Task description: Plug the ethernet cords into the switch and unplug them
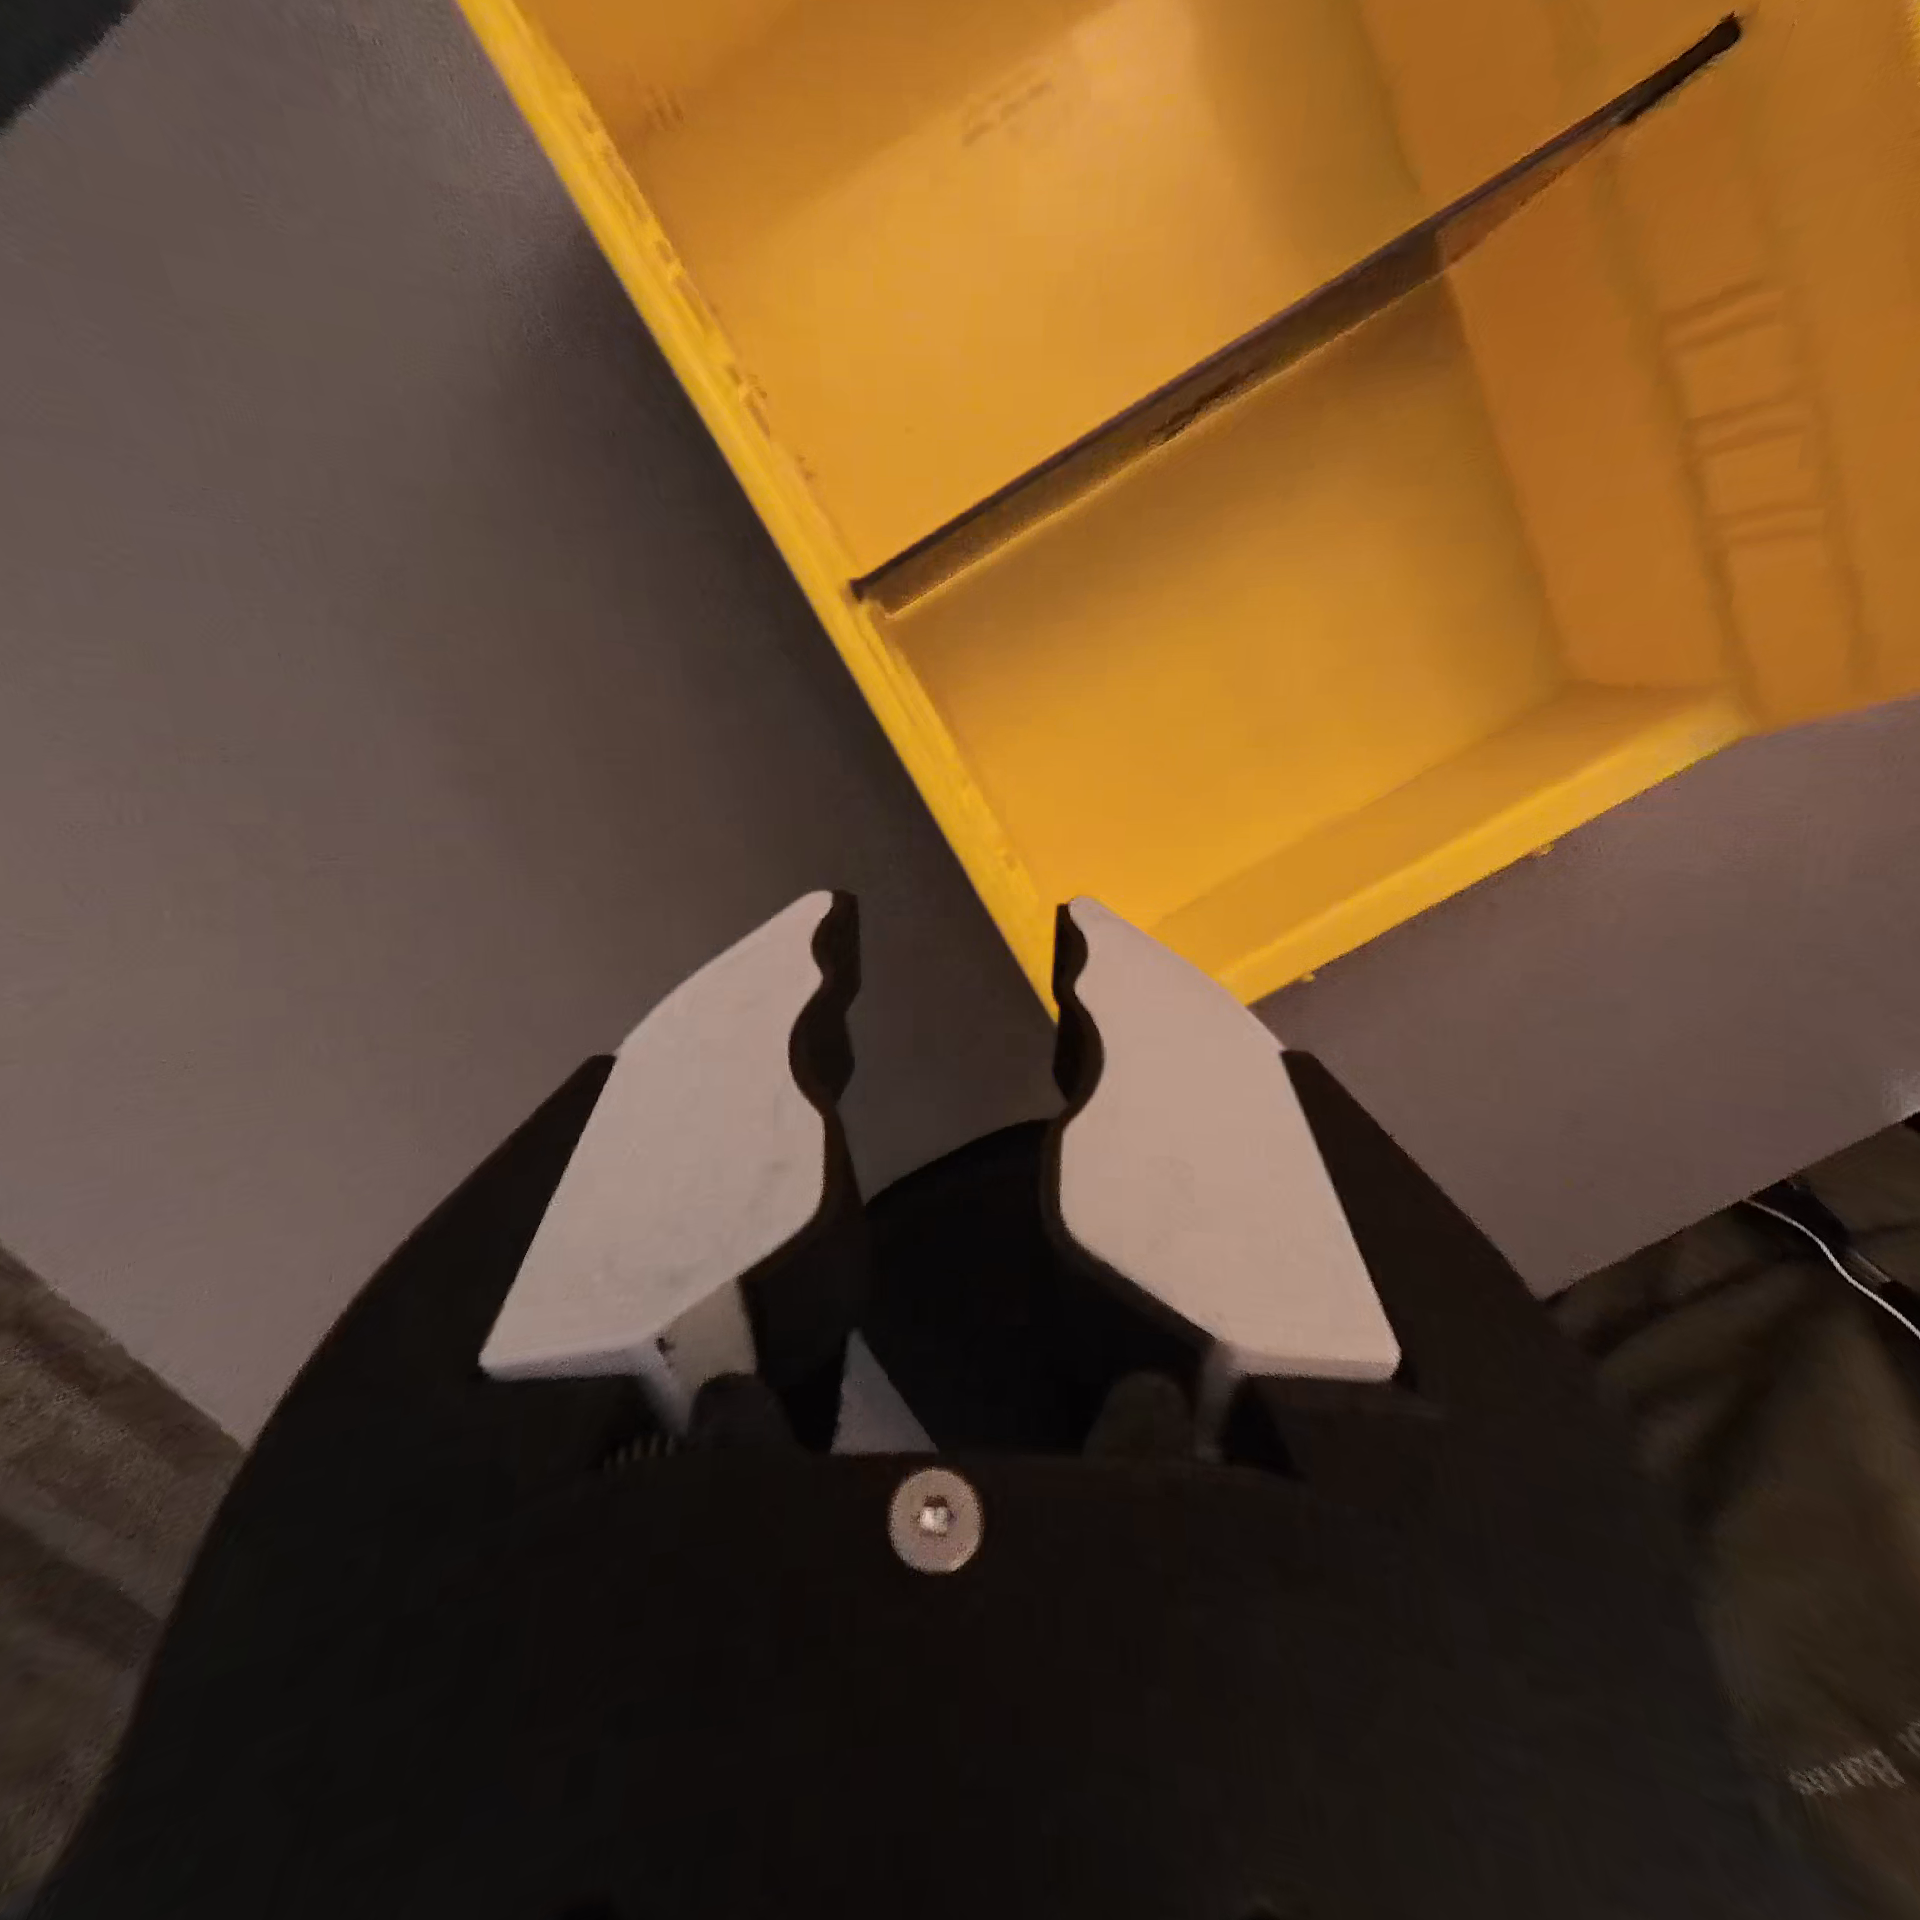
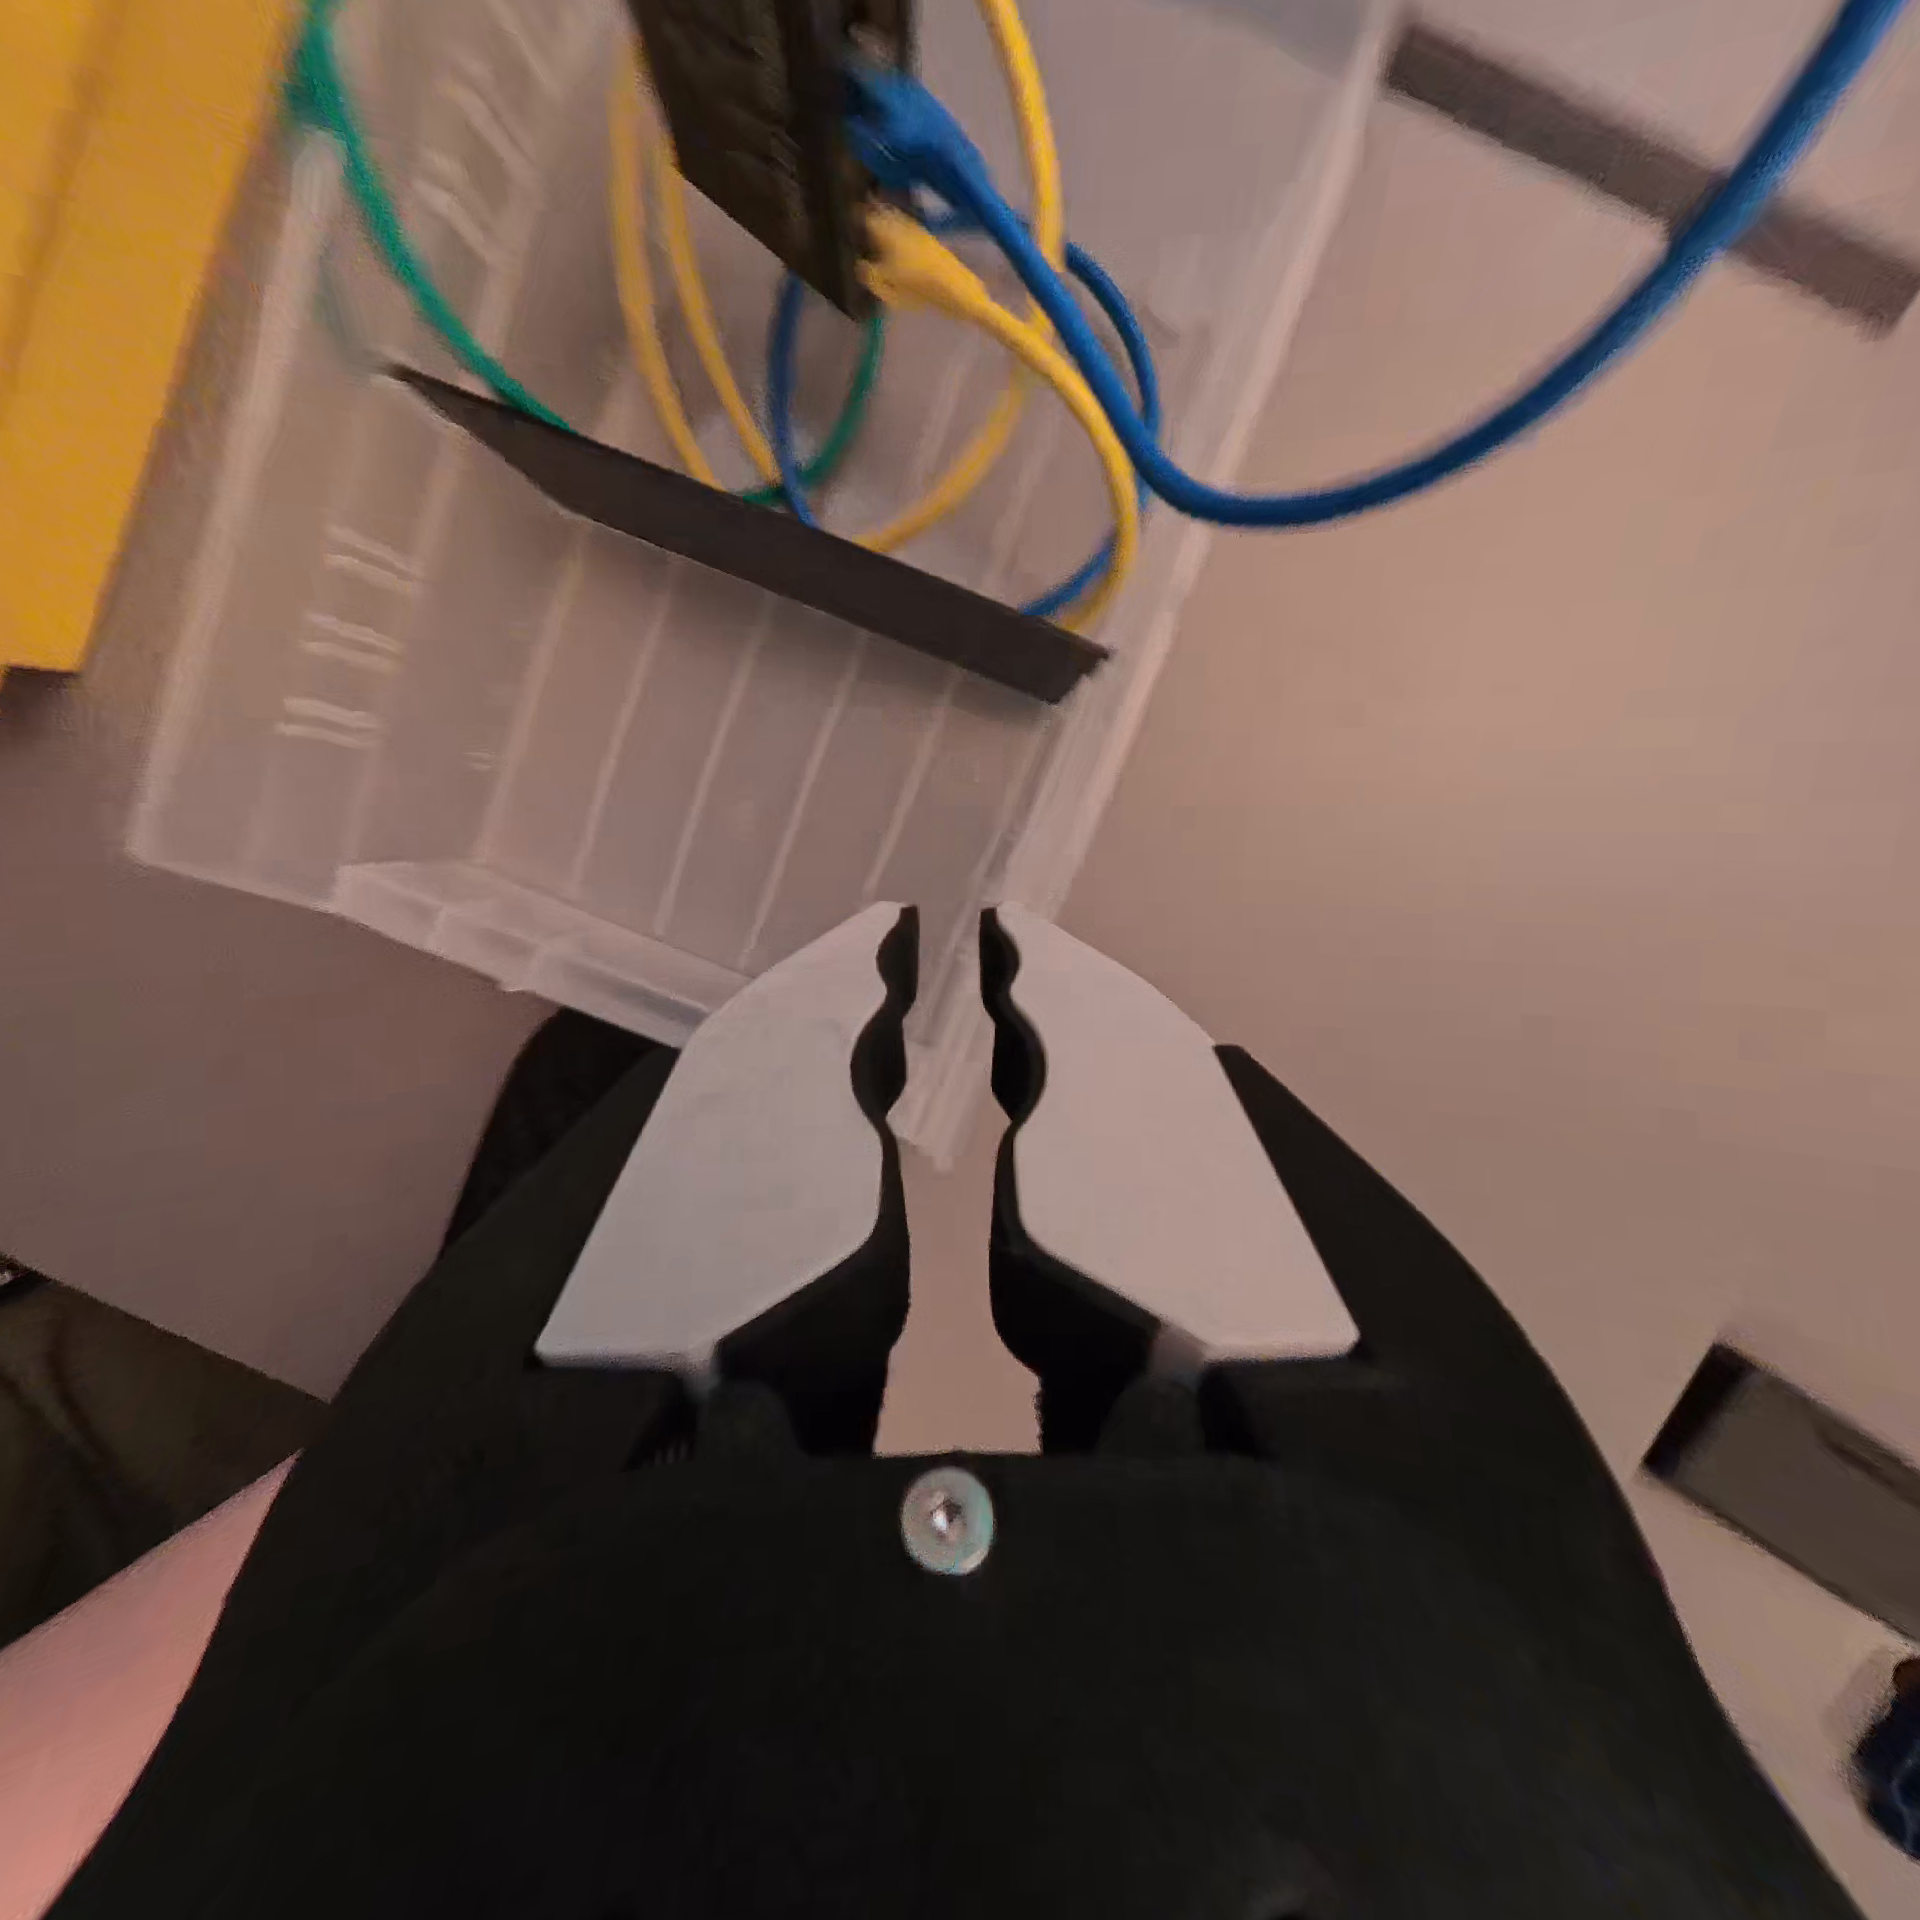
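Note:
The dark switch (image 2: 769,156) sits in the far part of a clear plastic bin (image 2: 623,727) in the right wrist view. A blue cord (image 2: 1351,499) and a yellow cord (image 2: 1081,395) are plugged into its side. A green cord (image 2: 416,281) loops behind it. My right gripper (image 2: 951,920) is nearly closed, with the bin's near corner between its fingers. My left gripper (image 1: 956,914) is open and empty, just above the grey table (image 1: 312,623) at the near corner of a yellow bin (image 1: 727,343).
The yellow bin is empty and has a black divider (image 1: 1247,343). The clear bin has a black divider (image 2: 779,551) too, and the yellow bin (image 2: 104,312) lies to its left. A dark flat object (image 2: 1797,1475) lies near right on the table. Dark clothing (image 1: 1766,1455) is beyond the table edge. There is about 55 centimeters between the tips of the two grippers.

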`<move>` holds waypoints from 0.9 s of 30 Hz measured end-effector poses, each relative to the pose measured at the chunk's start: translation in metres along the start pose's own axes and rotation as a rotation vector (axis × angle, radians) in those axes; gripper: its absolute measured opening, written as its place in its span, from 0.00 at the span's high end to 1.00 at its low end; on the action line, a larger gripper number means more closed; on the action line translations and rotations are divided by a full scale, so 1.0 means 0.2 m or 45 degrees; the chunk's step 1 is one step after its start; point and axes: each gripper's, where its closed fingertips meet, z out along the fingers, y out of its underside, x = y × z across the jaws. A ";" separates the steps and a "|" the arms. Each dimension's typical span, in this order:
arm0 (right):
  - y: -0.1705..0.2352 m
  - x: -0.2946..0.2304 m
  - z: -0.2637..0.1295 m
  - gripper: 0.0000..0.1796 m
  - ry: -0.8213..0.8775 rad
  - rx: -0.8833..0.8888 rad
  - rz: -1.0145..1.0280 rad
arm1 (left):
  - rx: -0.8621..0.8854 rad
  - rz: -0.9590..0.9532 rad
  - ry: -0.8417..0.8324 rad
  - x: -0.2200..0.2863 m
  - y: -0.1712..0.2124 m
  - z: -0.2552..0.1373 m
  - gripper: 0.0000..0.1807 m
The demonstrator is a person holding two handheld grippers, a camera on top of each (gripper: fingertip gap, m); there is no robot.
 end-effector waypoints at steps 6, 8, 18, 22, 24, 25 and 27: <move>-0.15 -0.54 -0.07 0.90 -0.175 0.089 -0.444 | 0.068 -0.064 -0.040 -0.08 0.13 -0.13 0.77; -0.20 -0.73 -0.04 0.88 -0.255 0.083 -0.553 | 0.087 -0.068 -0.024 -0.09 0.14 -0.14 0.77; -0.62 -1.37 0.39 0.83 -0.418 -0.103 -0.381 | 0.061 -0.008 -0.006 -0.08 0.08 -0.09 0.75; -0.56 -1.37 0.60 0.81 -0.312 -0.312 -0.241 | 0.084 0.027 -0.024 -0.06 0.03 -0.08 0.75; -0.55 -1.37 0.67 0.80 -0.277 -0.360 -0.158 | 0.085 0.042 -0.033 -0.05 0.01 -0.08 0.75; -0.55 -1.37 0.70 0.80 -0.267 -0.379 -0.100 | 0.086 0.051 -0.033 -0.04 0.01 -0.08 0.75; -0.54 -1.40 0.75 0.80 -0.267 -0.436 0.015 | 0.087 0.063 -0.029 -0.03 0.01 -0.08 0.75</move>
